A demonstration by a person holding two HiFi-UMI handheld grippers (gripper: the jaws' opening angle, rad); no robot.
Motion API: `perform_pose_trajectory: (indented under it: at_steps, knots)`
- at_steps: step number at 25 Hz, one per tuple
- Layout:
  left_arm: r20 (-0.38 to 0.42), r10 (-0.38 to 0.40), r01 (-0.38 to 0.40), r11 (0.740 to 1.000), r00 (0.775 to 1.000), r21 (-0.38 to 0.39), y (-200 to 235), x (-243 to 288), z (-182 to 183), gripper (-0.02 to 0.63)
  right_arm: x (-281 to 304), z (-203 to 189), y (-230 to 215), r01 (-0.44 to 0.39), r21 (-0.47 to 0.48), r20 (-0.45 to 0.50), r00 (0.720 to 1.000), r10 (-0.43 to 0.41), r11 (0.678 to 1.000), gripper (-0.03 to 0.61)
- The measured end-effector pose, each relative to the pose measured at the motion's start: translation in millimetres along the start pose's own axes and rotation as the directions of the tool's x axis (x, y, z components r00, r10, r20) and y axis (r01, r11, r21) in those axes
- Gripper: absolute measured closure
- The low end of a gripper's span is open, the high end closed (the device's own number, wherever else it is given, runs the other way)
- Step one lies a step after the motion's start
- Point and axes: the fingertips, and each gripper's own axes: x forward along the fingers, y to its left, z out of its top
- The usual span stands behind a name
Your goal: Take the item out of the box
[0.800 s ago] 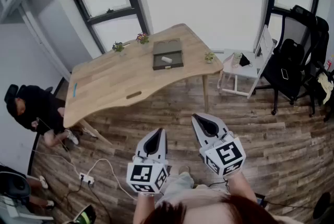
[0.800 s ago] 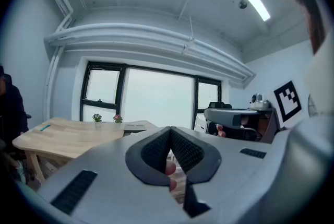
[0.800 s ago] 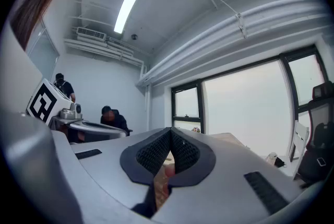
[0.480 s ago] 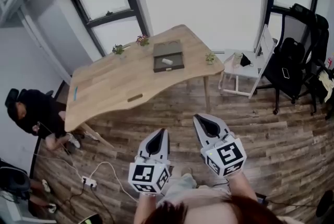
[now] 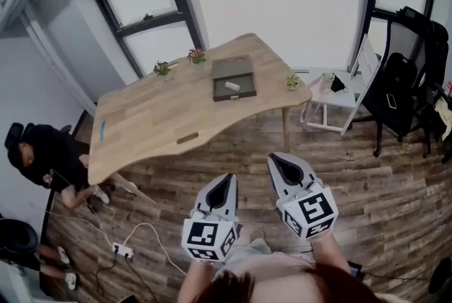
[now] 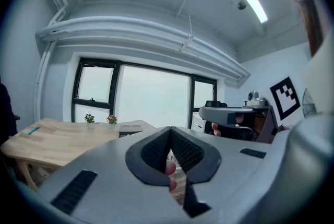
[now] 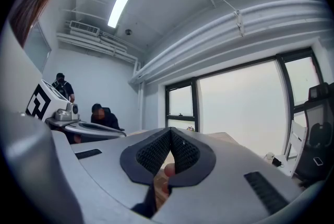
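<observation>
We find both tools held low in front of the person, above the wood-plank floor [image 5: 367,181] and well short of the work area. The left hand-held gripper [image 5: 223,183] is clenched: in its own view the two ribbed pads meet at the tips with nothing between them. The right hand-held gripper [image 5: 281,162], just beside it and slightly further forward, is likewise clenched and empty, its pads pressed together. The two point the same way and do not touch each other. Well ahead of both tips, across a stretch of floor, stands the counter [image 5: 155,111], and on its far half sits the box [image 5: 234,70], a dark shallow tray roughly in line with the gap between the two tools. The item [image 5: 232,86], small and pale, lies inside the box near its nearer wall; neither tool is anywhere close to it. Beyond the box, to the left, two small potted plants [image 5: 162,68] stand at the counter's back edge, and a third plant [image 5: 293,81] sits at its right corner. Ahead and right of the right tool we note a white chair [image 5: 339,100]. Far to the left, a person in black [image 5: 35,150] sits on the floor.
</observation>
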Motion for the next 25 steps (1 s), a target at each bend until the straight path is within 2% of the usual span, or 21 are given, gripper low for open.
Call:
perform_pose_trajectory:
  at_steps: [10,15,25]
  knots:
    - [-0.008,-0.046,0.047,0.999,0.999,0.016,42,25,4,0.614,54,-3,-2,0.036,0.008,-0.01,0.999,-0.036,0.999,0.578]
    - [-0.008,-0.067,0.067,0.998,0.998,0.001,64,34,3,0.614,73,-6,2,0.063,0.001,-0.031,0.998,-0.063,0.998,0.578]
    - [0.0,-0.093,0.093,0.995,0.996,-0.022,85,57,8,0.614,100,-7,3,0.062,-0.03,-0.042,0.997,-0.063,0.998,0.578]
